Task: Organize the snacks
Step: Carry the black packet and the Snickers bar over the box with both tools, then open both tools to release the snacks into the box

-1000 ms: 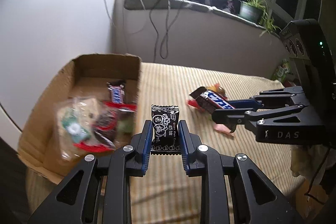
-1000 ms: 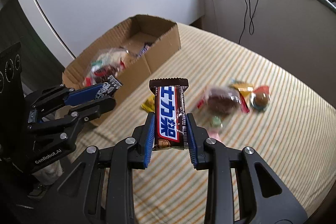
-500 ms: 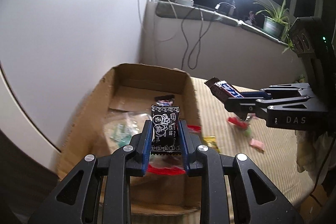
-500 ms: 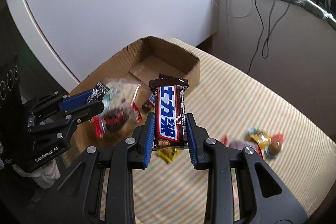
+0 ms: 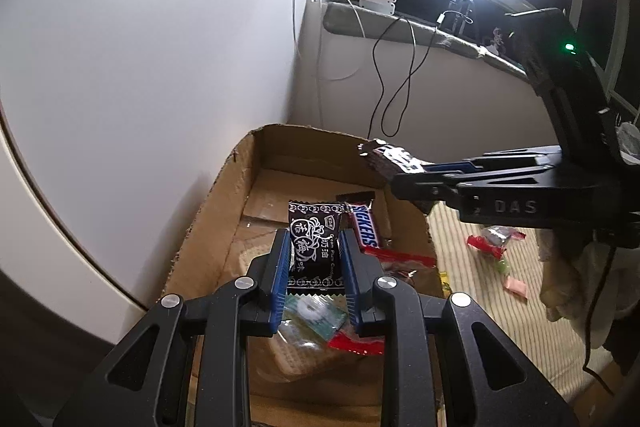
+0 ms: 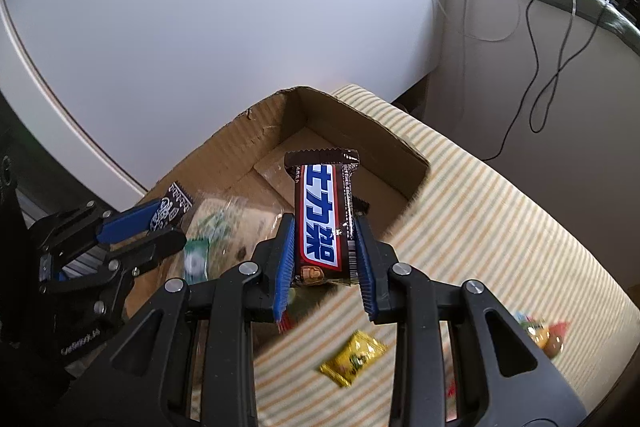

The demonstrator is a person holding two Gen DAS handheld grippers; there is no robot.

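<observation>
I have the left gripper (image 5: 314, 277) closed down on a black plum-candy packet (image 5: 314, 247), the blue pads pressing its two long edges and the packet standing upright between them. It hangs over the open cardboard box (image 5: 208, 211), above the snacks already lying inside: a Snickers bar (image 5: 366, 231), a red wrapper (image 5: 404, 259) and a clear bag with green print (image 5: 316, 315).

The right gripper (image 6: 325, 259) is likewise clamped narrow on a brown chocolate bar (image 6: 322, 219) with a blue-and-white label, gripped at its lower half, the upper half standing free. From its own view the bar sits over the box's near corner, close to the side wall; I judge it is inside the rim line, though the fisheye makes that uncertain.

Loose items remain on the striped cloth (image 6: 500, 227): a yellow sachet (image 6: 354, 359) and a small cluster of wrapped sweets (image 6: 540, 331) at the right edge.

Recommendation for the release. Let go with one gripper at a time, since the two stand close over the same box. Carry the right bar further in from the wall before opening, so it cannot tip onto the cloth. Lower each piece near the contents before parting the pads; both wrappers are light and slippery and may cling to one pad. Aim the candy at bare cardboard beyond the pile.
</observation>
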